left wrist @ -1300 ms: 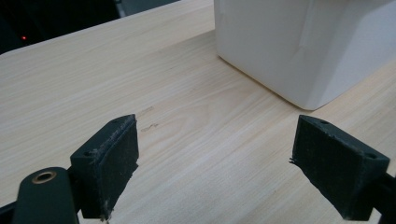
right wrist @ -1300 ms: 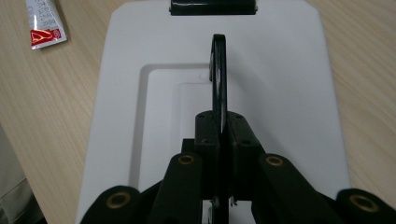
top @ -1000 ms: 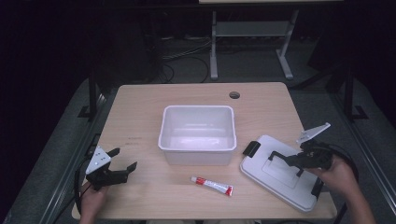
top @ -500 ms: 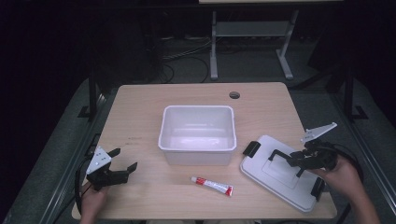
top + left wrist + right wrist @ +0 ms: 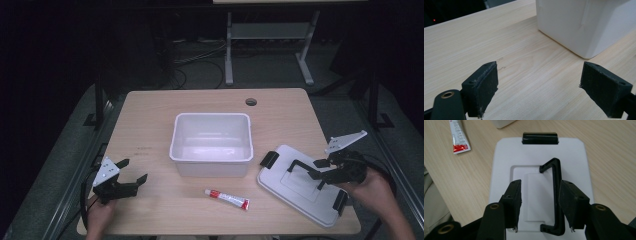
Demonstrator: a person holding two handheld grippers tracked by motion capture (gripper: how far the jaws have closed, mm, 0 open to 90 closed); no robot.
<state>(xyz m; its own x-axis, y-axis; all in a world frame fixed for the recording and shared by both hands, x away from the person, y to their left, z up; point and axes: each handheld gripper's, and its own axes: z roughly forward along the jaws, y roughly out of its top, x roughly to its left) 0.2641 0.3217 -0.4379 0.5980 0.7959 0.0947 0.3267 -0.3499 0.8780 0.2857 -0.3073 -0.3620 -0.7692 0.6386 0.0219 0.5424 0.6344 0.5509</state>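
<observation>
Now the right gripper (image 5: 540, 202), jaws just opening, hovers with its black handle (image 5: 555, 195) between the unpressed pads over the flat white plastic lid (image 5: 300, 182), lying on the wooden table (image 5: 150, 120) right of the white plastic tub (image 5: 211, 142). Left gripper (image 5: 540, 92) gapes wide over bare wood.

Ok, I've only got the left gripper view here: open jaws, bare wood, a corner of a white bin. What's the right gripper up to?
Observer: The right gripper is over a pale lid lying flat on the table to the right of the bin. Its jaws have just been opening, and the lid's black handle stands between them, not clamped.
Operator: And is there anything loose on the table that I could pick up?
Observer: Yes, a small red and white tube lies in front of the bin, toward the near edge, between your left gripper and the lid.
</observation>
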